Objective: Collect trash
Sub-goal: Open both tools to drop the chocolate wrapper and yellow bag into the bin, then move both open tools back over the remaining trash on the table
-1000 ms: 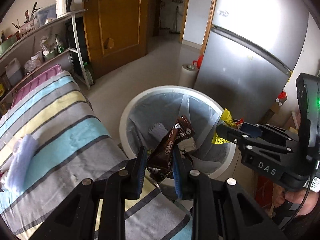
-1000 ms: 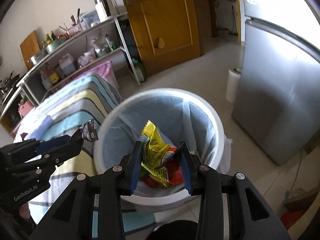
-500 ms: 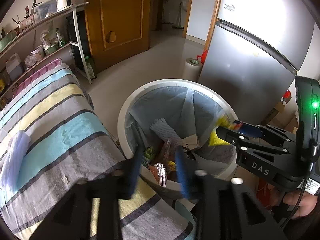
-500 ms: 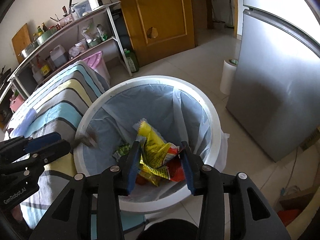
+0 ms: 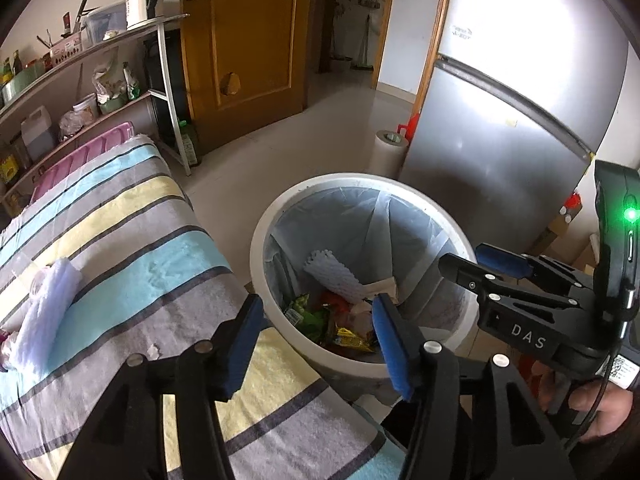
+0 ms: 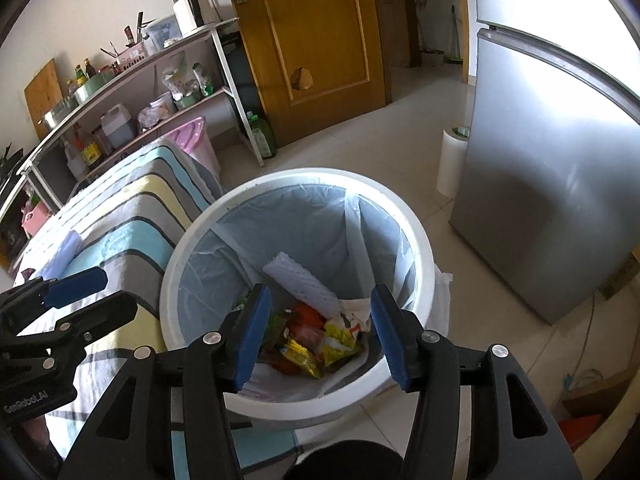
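Left tool (image 5: 316, 340) gapes wide and empty beside the striped surface (image 5: 120, 248); right tool (image 6: 318, 332), equally wide, hangs over the bin (image 6: 424, 264), wrappers (image 6: 308, 340) lying below it. White plastic (image 5: 44, 312) left of both could be overlooked. Fridge (image 6: 552, 184) stands right.

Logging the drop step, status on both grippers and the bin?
Left gripper and right gripper: jaws open, empty. Crumpled snack wrappers inside lined white round bin. Nothing blocking.
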Available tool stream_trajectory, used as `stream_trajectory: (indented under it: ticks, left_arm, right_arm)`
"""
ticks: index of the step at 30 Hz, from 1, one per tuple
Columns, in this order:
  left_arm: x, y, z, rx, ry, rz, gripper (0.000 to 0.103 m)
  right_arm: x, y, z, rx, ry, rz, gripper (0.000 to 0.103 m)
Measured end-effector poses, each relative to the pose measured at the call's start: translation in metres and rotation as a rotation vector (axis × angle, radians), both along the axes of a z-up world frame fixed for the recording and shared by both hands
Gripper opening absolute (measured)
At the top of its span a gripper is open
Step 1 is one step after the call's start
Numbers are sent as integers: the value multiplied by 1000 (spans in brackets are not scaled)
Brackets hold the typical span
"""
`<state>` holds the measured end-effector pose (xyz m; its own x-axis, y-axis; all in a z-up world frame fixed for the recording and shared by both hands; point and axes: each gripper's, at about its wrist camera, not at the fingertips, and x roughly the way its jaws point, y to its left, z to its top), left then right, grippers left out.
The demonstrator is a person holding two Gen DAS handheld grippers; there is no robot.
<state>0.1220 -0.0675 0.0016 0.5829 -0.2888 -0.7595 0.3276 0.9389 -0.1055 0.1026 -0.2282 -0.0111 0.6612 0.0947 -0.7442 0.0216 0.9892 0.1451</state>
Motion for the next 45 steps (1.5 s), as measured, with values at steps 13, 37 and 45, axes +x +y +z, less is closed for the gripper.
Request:
stream_trajectory:
  ticks: [13,37,45]
  left_arm:
    - [-26,28,31,-14,-92,47,62]
    - [-69,151,49,-25,-178,288,67]
    - [-78,202,45,-20,-175,390,68]
  right_arm:
    - [-21,23,32,-5,-82,16,54]
    - [-28,134,59,41,-160,240,54]
    - [-19,180,53,45,-139,329,54]
